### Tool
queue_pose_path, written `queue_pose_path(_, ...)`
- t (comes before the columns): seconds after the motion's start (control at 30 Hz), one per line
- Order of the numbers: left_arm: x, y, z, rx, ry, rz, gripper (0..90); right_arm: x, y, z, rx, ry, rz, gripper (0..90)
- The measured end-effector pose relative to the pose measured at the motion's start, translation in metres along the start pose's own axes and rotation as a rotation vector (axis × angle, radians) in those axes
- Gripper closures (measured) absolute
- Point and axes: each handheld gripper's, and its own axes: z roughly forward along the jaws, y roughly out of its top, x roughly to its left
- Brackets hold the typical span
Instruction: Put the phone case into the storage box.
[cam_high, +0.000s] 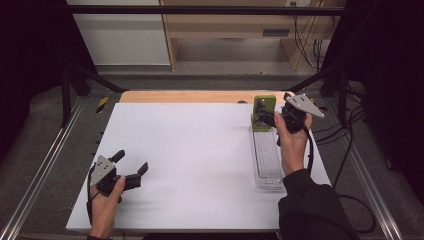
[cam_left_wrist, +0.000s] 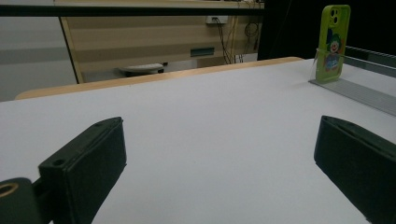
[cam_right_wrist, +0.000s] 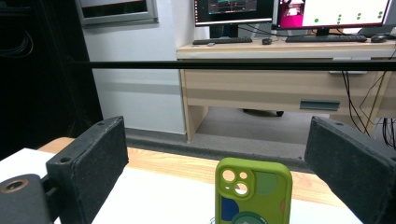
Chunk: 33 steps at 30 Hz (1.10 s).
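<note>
A green phone case (cam_high: 263, 113) is seen standing upright at the far end of a clear ribbed rack (cam_high: 267, 159), which lies lengthwise along the right side of the white table (cam_high: 195, 160); in the high view the right gripper (cam_high: 270, 118) is held just beside the case, at its right, with the jaws pointed toward it; in the right gripper view the jaws are spread wide, one at each side of the frame, and the case (cam_right_wrist: 252, 192) is seen low between them, its camera cut-out and a pattern of coloured circles turned toward the lens; no contact between the jaws and the case can be made out, and a gap is seen on either side. The left gripper (cam_high: 131, 167) is held low over the near left part of the table, well apart from the case; its jaws are likewise spread wide, with bare white surface between them in the left gripper view; from there the case (cam_left_wrist: 332, 43) is seen far off at the upper right, upright on the rack (cam_left_wrist: 359, 93), with a clown figure printed on it. A wooden desk (cam_right_wrist: 280, 79) with monitors (cam_right_wrist: 289, 11) on it is seen beyond the table's far edge.
</note>
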Motion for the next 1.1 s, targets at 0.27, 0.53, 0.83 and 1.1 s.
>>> queue_pose_path(0.27,0.006,-0.001,-0.01,-0.005,0.009,0.005,1.7,-0.003,0.002,-0.01,-0.004,0.008,-0.011,5.2)
queue_pose_path(0.53,0.009,-0.002,-0.018,-0.011,0.008,0.007,1.7,-0.007,0.001,-0.019,-0.003,0.012,-0.004,4.8)
queue_pose_path(0.83,0.012,-0.002,-0.02,-0.017,0.012,-0.01,1.5,-0.014,-0.006,-0.027,0.004,0.02,0.01,5.0)
queue_pose_path(1.1,0.011,-0.002,-0.019,-0.019,0.013,-0.008,1.5,-0.022,-0.013,-0.038,0.007,0.017,0.011,5.2)
